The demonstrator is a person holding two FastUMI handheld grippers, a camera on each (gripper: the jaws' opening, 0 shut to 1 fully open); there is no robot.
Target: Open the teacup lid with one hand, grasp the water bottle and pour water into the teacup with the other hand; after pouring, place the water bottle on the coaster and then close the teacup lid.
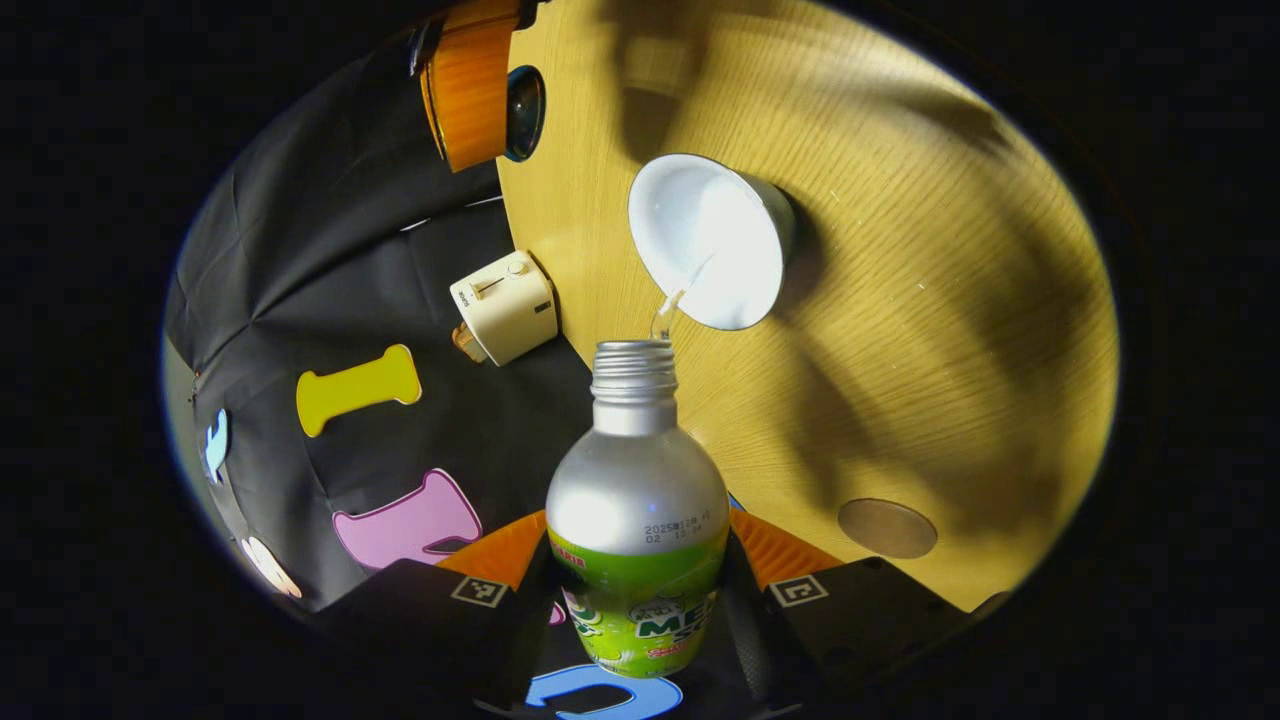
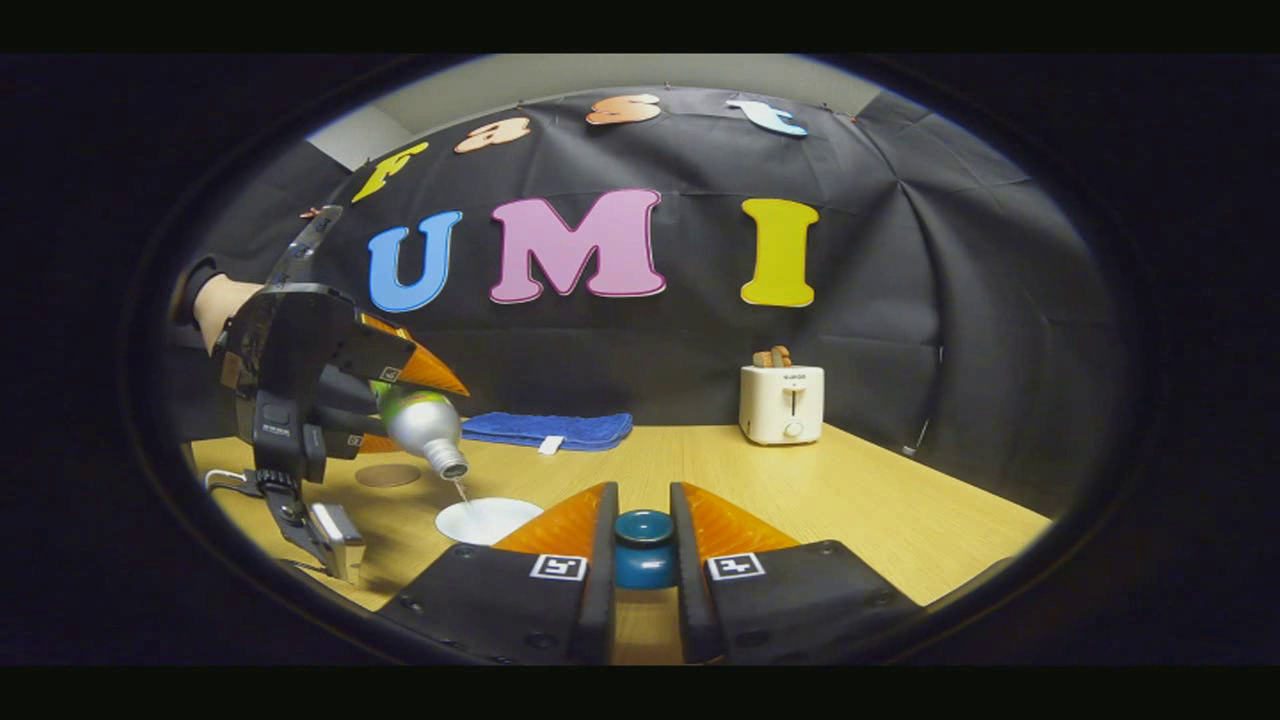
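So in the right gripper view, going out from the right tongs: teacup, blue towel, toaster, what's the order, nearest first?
1. Teacup: just ahead and left of the right tongs, which hold the blue lid; the water bottle is pouring into it.
2. Blue towel: farther back on the table, left of centre, near the wall.
3. Toaster: also at the back, to the right. Towel and toaster are too close to call.

From my right gripper view, the teacup (image 2: pixel 487 520) stands on the table (image 2: pixel 900 520), ahead and left of my right gripper (image 2: pixel 643 560). The water bottle (image 2: pixel 425 428) is tilted above the teacup. The coaster (image 2: pixel 388 475) lies behind the teacup. The cloth (image 2: pixel 545 428) and toaster (image 2: pixel 782 402) sit at the table's far edge, toaster rightmost.
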